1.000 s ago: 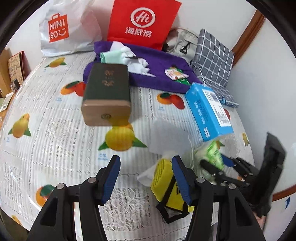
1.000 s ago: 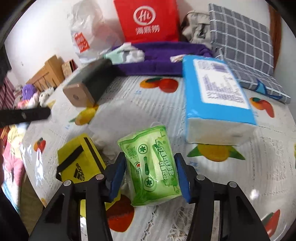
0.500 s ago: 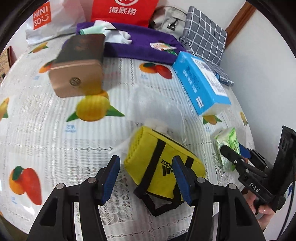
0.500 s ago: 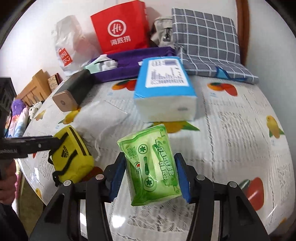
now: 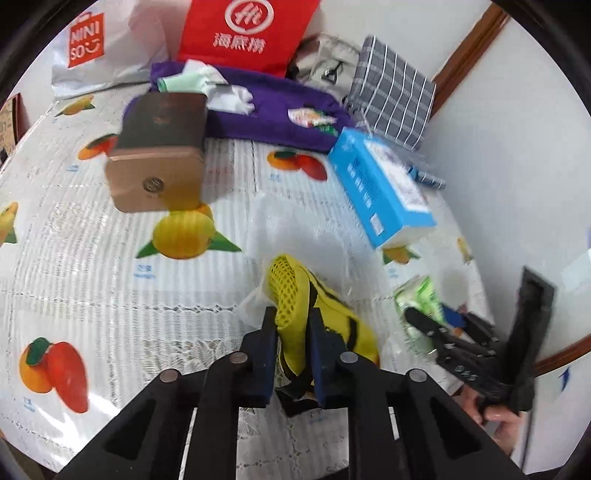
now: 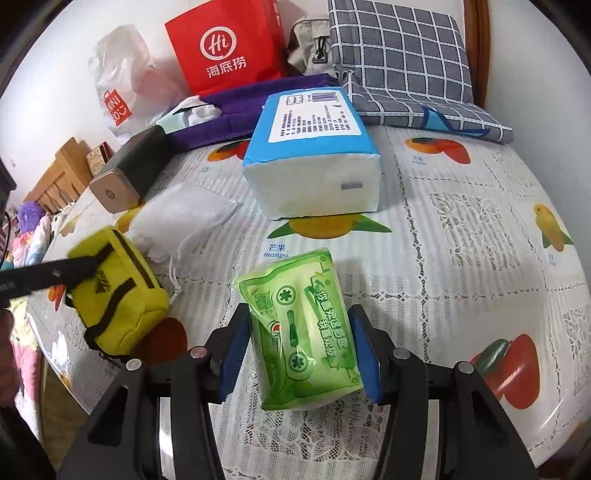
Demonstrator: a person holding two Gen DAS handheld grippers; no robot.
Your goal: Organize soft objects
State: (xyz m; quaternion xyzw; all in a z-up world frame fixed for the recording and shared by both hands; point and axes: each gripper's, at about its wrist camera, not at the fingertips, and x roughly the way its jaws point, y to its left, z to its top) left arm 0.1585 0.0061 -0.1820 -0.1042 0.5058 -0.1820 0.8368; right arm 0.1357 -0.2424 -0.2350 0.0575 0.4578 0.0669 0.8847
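Observation:
My left gripper (image 5: 291, 325) is shut on the mesh end of a yellow pouch with black straps (image 5: 295, 295), which is tipped up at the table's near edge; it also shows in the right wrist view (image 6: 114, 291). My right gripper (image 6: 299, 332) is shut on a green tissue pack (image 6: 303, 328) held just above the table; the pack also shows in the left wrist view (image 5: 417, 299). A blue tissue brick (image 6: 314, 155) lies behind it. A white drawstring bag (image 6: 181, 218) lies flat beside the pouch.
A dark box with a tan end (image 5: 159, 151) lies on the fruit-print tablecloth (image 5: 74, 258). A purple cloth (image 5: 266, 99), a red bag (image 5: 247, 33), a white Miniso bag (image 5: 96, 44) and a checked cushion (image 6: 399, 59) line the back. A wall stands at the right.
My left gripper has shut on the yellow pouch's mesh end and tipped it up. My right gripper still holds the green pack and has come lower and nearer the table.

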